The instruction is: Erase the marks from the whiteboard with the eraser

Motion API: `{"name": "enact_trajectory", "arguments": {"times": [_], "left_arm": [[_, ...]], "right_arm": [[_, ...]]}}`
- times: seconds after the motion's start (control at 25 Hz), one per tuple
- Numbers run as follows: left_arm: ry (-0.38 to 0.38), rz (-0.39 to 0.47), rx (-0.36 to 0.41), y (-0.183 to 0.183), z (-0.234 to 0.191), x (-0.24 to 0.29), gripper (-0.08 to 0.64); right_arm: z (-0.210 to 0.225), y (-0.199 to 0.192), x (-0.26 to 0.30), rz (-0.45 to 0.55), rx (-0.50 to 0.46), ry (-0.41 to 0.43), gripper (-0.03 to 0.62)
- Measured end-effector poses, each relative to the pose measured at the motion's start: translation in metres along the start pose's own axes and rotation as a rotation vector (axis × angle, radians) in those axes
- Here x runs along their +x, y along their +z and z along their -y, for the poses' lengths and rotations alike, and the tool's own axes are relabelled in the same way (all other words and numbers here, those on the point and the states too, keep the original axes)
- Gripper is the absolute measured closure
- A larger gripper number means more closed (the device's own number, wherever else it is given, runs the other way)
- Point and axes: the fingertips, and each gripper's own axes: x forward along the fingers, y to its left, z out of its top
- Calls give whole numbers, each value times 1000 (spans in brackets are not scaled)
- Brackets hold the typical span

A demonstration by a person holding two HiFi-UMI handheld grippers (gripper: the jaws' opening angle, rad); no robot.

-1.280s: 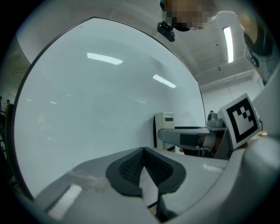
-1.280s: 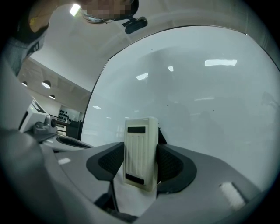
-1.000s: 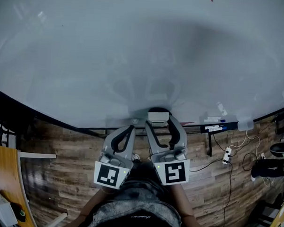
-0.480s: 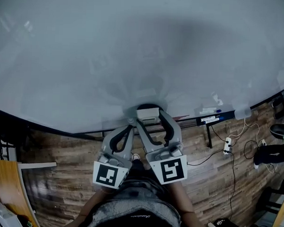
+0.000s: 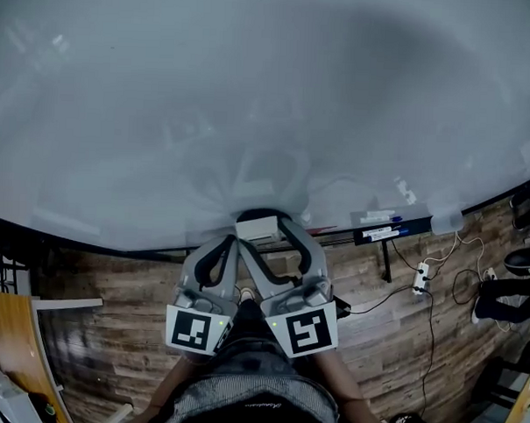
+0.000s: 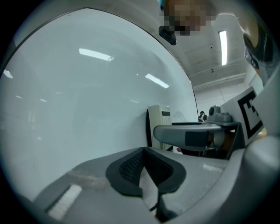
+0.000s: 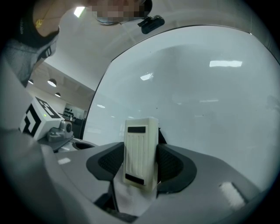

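Now the right gripper (image 5: 262,235), clenching the eraser (image 7: 140,151), is sliding toward 8 o'clock over clean-looking whiteboard (image 5: 253,92); left gripper (image 6: 146,165) idling, clenched empty.

No legible text or numbers anywhere, only small unreadable script on the person's garment (image 5: 248,407)

Grey left tongs (image 5: 236,242) and right tongs (image 5: 262,229) carry black pads (image 7: 173,164) and black-and-white marker cubes (image 5: 196,330).
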Motion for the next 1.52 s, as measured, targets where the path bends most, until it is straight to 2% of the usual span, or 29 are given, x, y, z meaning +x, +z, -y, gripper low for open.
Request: {"name": "enact_trajectory", "arguments": {"times": [0.52, 1.2, 1.52], "left_arm": [[-46, -17, 11, 10, 58, 45, 557], [-113, -9, 35, 9, 149, 112, 557], [-98, 1, 30, 17, 191, 148, 557]], "right_arm": [[64, 7, -37, -1, 17, -33, 350], [160, -10, -96, 5, 9, -84, 350], [228, -16, -132, -12, -9, -116, 350]]}}
